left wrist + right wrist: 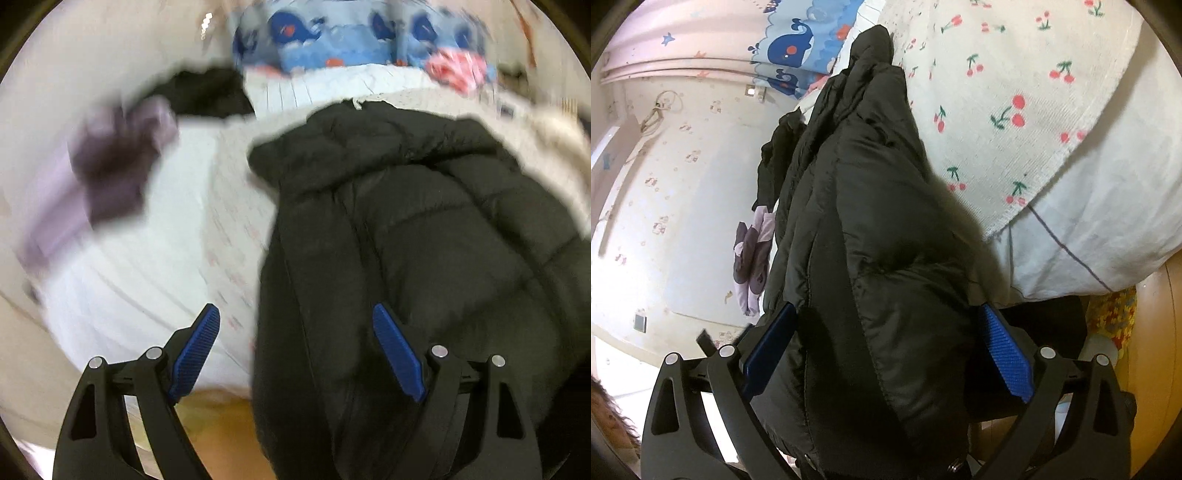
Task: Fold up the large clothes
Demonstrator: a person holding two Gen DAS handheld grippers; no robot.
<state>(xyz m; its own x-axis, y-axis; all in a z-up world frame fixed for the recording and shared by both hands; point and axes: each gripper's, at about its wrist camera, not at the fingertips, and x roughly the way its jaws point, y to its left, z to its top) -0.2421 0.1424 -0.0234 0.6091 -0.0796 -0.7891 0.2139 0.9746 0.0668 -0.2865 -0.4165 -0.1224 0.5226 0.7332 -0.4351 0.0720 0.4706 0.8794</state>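
Coat [424, 229] puffy, soft, slick, bulky; best grab at hem. Left gripper [295, 325] wide, empty. Right gripper [886, 332] spread around coat, not squeezing.

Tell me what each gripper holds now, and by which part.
Nothing is held. The black jacket lies unpinched inside the open right gripper; the left gripper is open.

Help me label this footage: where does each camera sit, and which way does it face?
Left wrist: sits on the left tool, looking down at the black puffer jacket on the bed; both open fingers show.
Right wrist: sits on the right tool, looking along the jacket between its open fingers.
Shared: jacket, whale-print bedding, purple garment.
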